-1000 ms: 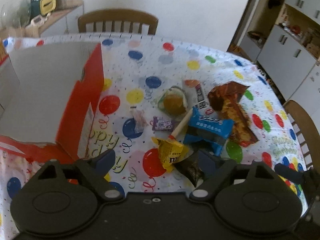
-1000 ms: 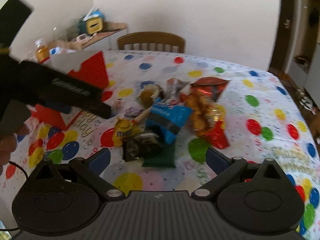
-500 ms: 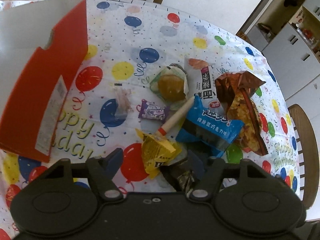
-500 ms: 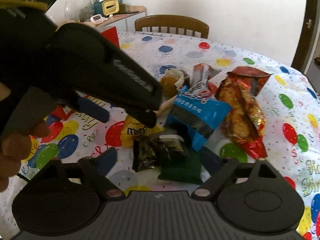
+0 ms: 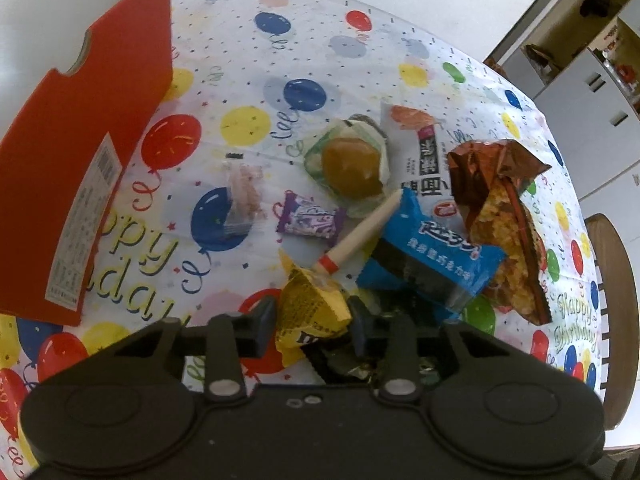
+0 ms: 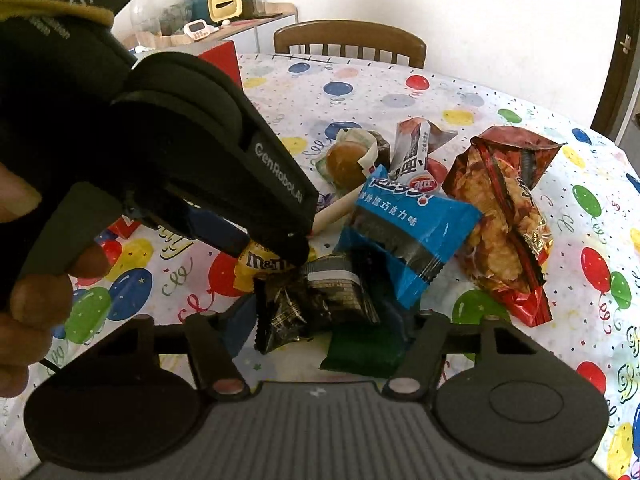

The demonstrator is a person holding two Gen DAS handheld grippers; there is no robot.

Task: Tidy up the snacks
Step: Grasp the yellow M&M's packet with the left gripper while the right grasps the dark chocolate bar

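Left gripper (image 5: 312, 322): I have its jaws just closing, pads flanking the yellow M&M's packet (image 5: 310, 312), contact unclear.
Right gripper (image 6: 322, 320): mine, just narrowing astride the dark wrapped snack (image 6: 316, 304), untouched.
Packet axis: near-to-far.

Both cameras ride just behind their own tool, close over the bench (image 5: 256, 80) and tipped down at it. The left wrist view looks steeply down, with the red box (image 5: 80, 152) at its left edge. The right wrist view looks flatter, across to the far chair (image 6: 348, 42) and wall. Both share the yellow candy packet (image 5: 308, 312) (image 6: 260, 266), blue wrapper (image 5: 436, 260) (image 6: 408, 232) and chip bag (image 5: 504, 216) (image 6: 504, 216).
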